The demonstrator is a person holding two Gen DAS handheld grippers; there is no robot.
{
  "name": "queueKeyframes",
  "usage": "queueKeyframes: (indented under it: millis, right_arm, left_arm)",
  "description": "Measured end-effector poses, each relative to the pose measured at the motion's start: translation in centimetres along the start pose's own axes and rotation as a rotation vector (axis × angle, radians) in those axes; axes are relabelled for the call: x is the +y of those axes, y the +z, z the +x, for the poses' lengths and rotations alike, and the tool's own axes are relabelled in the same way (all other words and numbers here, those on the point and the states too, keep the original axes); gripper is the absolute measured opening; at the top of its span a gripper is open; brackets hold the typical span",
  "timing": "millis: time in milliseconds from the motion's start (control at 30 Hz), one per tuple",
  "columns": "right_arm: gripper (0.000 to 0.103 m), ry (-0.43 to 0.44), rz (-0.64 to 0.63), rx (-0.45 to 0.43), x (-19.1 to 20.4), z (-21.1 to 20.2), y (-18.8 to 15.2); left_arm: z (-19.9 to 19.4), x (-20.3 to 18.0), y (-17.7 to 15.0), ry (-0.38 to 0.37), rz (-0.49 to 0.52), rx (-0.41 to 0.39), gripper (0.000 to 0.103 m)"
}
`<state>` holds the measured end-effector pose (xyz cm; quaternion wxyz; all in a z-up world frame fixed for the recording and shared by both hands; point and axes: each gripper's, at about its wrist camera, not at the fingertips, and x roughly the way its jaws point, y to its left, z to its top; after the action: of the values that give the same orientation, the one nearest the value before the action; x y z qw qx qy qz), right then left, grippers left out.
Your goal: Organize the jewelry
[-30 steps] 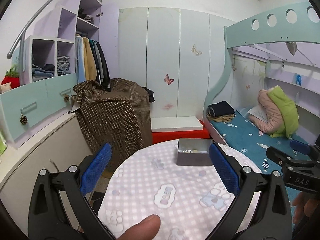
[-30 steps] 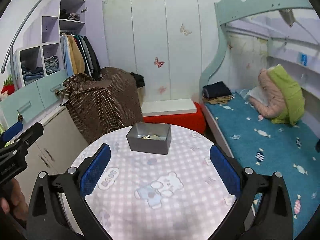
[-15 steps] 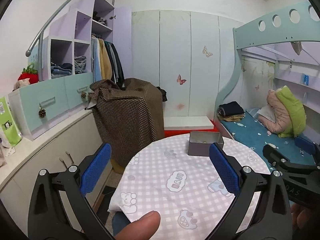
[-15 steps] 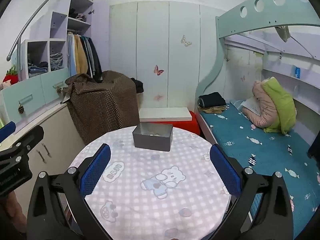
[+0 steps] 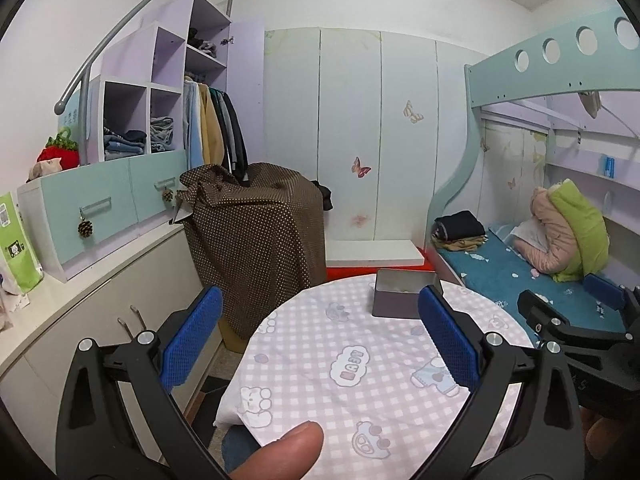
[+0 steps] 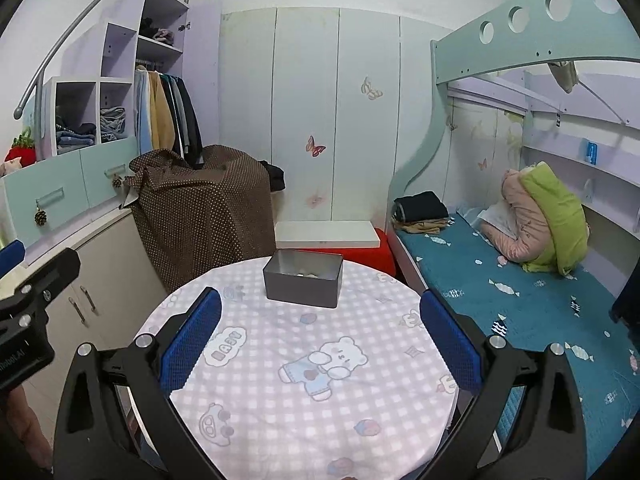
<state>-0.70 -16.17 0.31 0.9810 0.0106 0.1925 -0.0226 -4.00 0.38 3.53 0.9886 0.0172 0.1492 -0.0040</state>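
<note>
Round table (image 6: 304, 412) with a pink-checked, bear-printed cloth, beside a teal-sheeted bunk bed (image 6: 532, 300). Open grey metal box (image 6: 303, 283) holding small pale jewelry sits near the far edge. Left gripper (image 5: 320, 336) and right gripper (image 6: 320, 332), blue-padded, hang wide open, empty, above the cloth.

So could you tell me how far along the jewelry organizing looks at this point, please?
Possibly near done: small pale pieces already lie inside the grey box at the far side of the round table, and no loose jewelry shows on the cloth. Nothing is in hand: the left gripper and right gripper are both open and empty. The box has no lid on it.
</note>
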Motion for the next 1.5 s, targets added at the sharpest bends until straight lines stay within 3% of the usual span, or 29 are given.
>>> queueKeyframes:
  millis: [300,1500]
  right_arm:
    - [0.096,-0.002,-0.007,-0.007,0.18,-0.26,0.2]
    - [0.096,0.001,-0.009,-0.004,-0.17,-0.24,0.11]
  left_arm:
    - [-0.1,0.54,0.24,-0.045,-0.035,0.01,0.098]
    - [-0.11,0.19,-0.11,-0.041,-0.023,0.006,0.098]
